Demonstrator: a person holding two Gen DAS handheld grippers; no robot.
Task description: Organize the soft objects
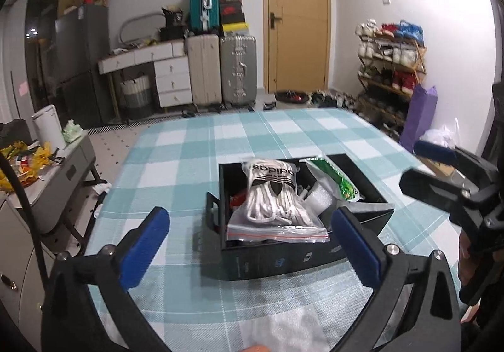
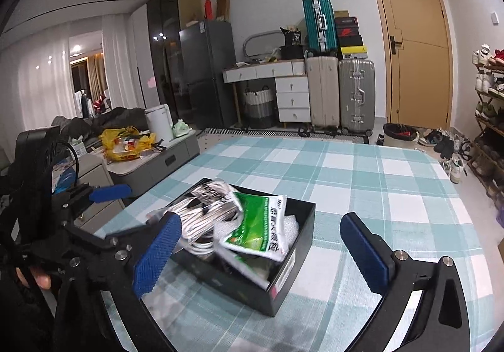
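A black box stands on the checked tablecloth. Inside it lies a clear zip bag of white cord with a black logo, beside a green and white packet and white foam. My left gripper hangs open just in front of the box, holding nothing. The right gripper is open at the right edge. In the right wrist view, the right gripper stands open over the box, the packet and the cord bag, touching none. The left gripper's blue pad shows at left.
A sheet of bubble wrap lies on the cloth near the front edge. Left of the table stands a low grey cabinet with a yellow bag and a white bin. Suitcases, a door and a shoe rack line the far walls.
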